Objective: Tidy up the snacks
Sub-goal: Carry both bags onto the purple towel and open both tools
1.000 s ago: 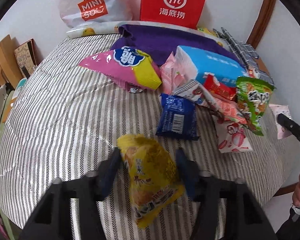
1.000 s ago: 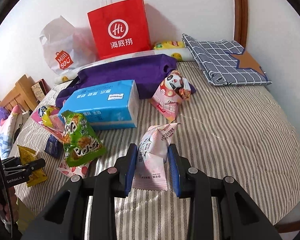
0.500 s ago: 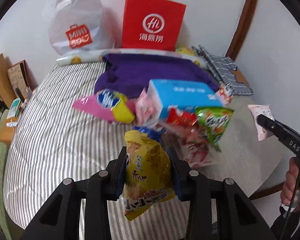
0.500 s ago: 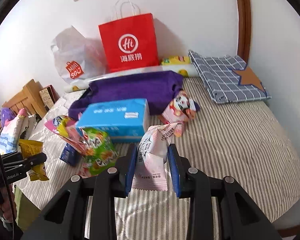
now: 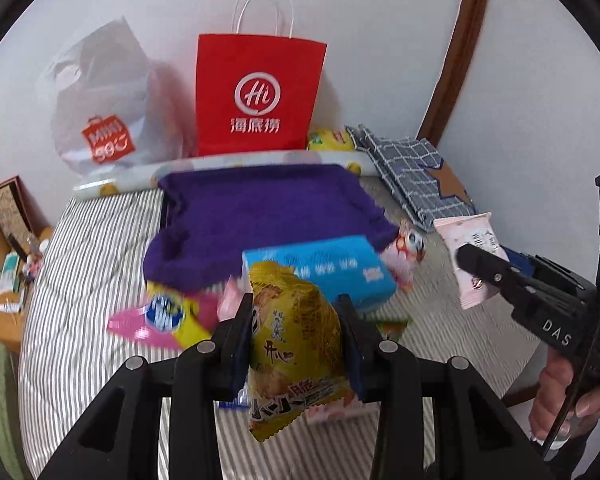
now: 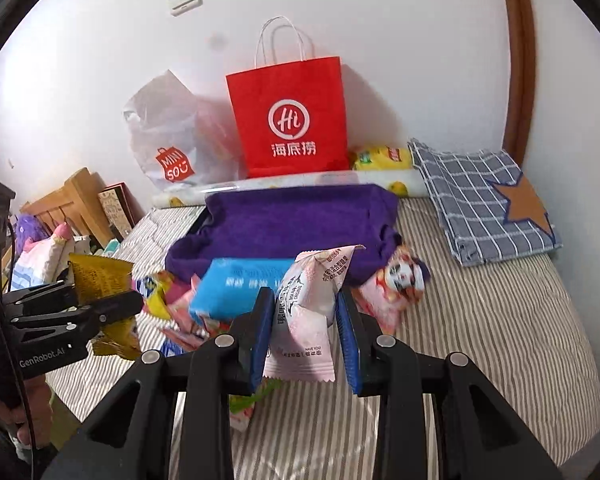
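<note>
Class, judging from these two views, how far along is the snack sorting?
Nothing looks sorted yet. In hand: the left hand-held gripper grips a yellow crinkly snack bag; the right hand-held gripper grips a pale pink wrapped snack. Left: the loose packets beside the blue tissue pack.

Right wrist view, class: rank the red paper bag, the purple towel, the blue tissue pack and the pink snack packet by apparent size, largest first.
1. Purple towel and red paper bag: alike, unranked.
2. Blue tissue pack and pink snack packet: unsure, pack partly hidden, packet nearer the camera.
</note>
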